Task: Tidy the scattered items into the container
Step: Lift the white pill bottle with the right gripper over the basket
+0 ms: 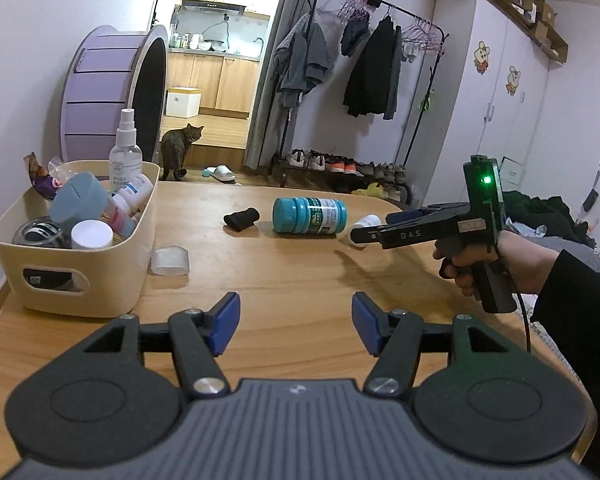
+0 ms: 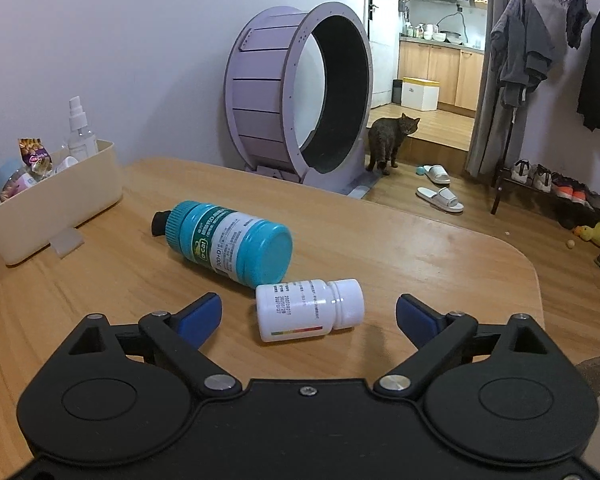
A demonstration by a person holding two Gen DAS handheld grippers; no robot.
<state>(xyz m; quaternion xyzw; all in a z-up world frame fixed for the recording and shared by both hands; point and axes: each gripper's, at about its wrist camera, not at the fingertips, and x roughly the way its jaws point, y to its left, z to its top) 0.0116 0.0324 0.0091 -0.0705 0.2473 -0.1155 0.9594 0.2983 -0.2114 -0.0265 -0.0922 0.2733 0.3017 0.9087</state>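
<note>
A wooden table point(image 2: 400, 240) is seen bearing a cream container point(image 1: 80, 256) at its left end, already loaded with bottles. A teal bottle point(image 2: 230, 244) is laid on its side mid-table; a small white bottle point(image 2: 308, 310) lies just beside its base. The right gripper point(image 2: 309, 314) is held with jaws apart around the white bottle — not touching it. The left gripper point(image 1: 295, 322) is spread wide over bare wood, nothing held.

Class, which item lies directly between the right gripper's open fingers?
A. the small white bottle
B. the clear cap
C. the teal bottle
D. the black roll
A: in the right wrist view the small white bottle lies on its side between the open right gripper fingers.
</note>
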